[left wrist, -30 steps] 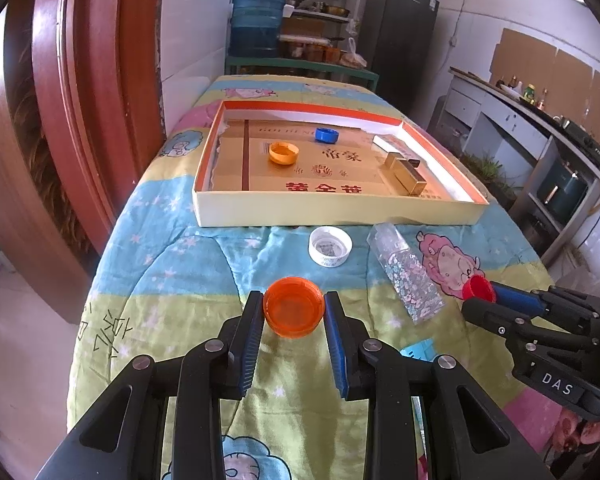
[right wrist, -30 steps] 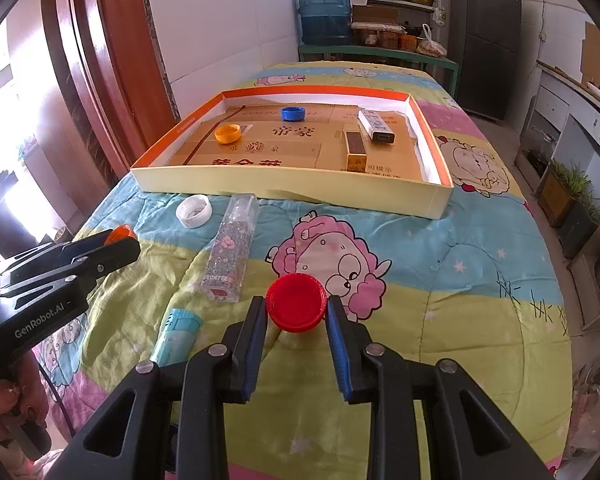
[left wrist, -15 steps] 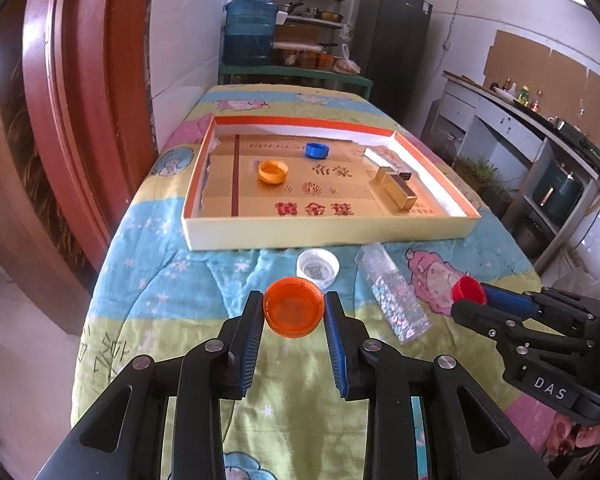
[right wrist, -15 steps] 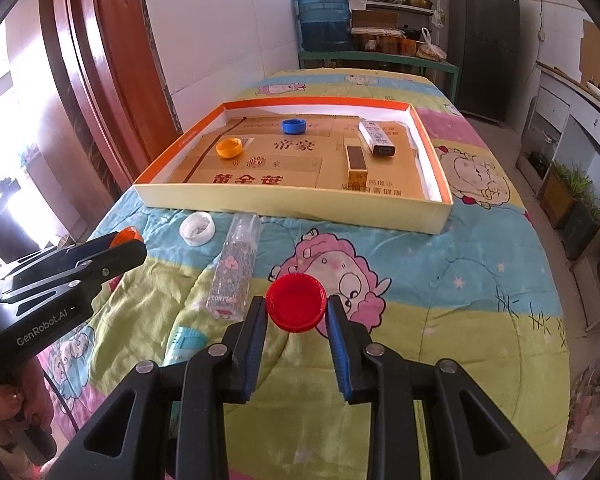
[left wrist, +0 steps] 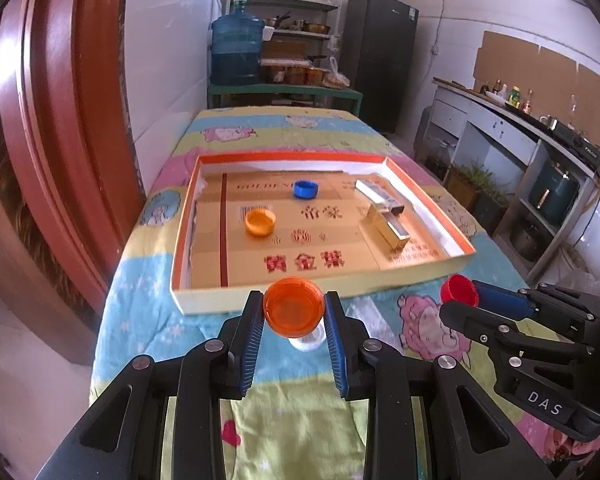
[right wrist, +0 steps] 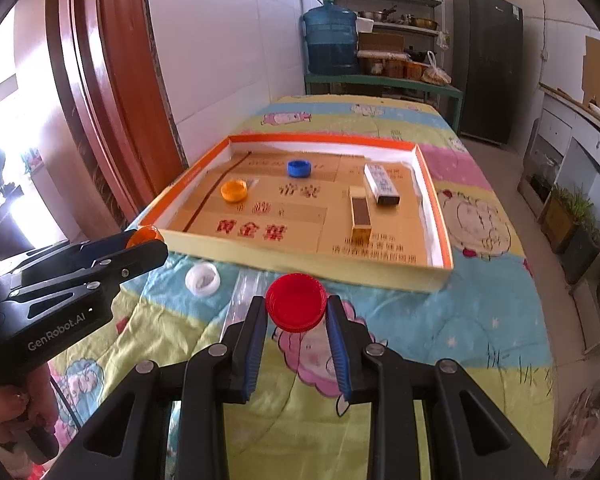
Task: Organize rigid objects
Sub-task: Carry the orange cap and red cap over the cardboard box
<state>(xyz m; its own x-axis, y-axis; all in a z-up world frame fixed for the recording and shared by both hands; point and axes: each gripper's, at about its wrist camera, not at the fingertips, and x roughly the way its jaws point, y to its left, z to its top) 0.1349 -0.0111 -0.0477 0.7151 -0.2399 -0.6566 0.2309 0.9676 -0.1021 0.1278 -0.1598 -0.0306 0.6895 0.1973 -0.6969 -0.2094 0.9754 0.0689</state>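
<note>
My left gripper (left wrist: 294,312) is shut on an orange cap (left wrist: 294,307), held above the quilt just short of the near wall of the shallow cardboard tray (left wrist: 260,296). My right gripper (right wrist: 297,306) is shut on a red cap (right wrist: 296,302), also near the tray's front wall (right wrist: 340,270). In the tray lie a small orange cap (left wrist: 260,221), a blue cap (left wrist: 305,189), a gold box (left wrist: 386,228) and a silver box (left wrist: 380,194). On the quilt, a white cap (right wrist: 203,279) and a clear bottle (right wrist: 246,284) lie in front of the tray.
The table is covered by a cartoon quilt (right wrist: 440,320). A red-brown door frame (left wrist: 60,140) stands to the left. A shelf with a blue water jug (left wrist: 236,52) and a black fridge (left wrist: 380,56) stand behind. A counter (left wrist: 520,132) runs along the right.
Both grippers have moved forward and up toward the tray with their caps still held. The white cap and the bottle now lie under and behind the fingers.
</note>
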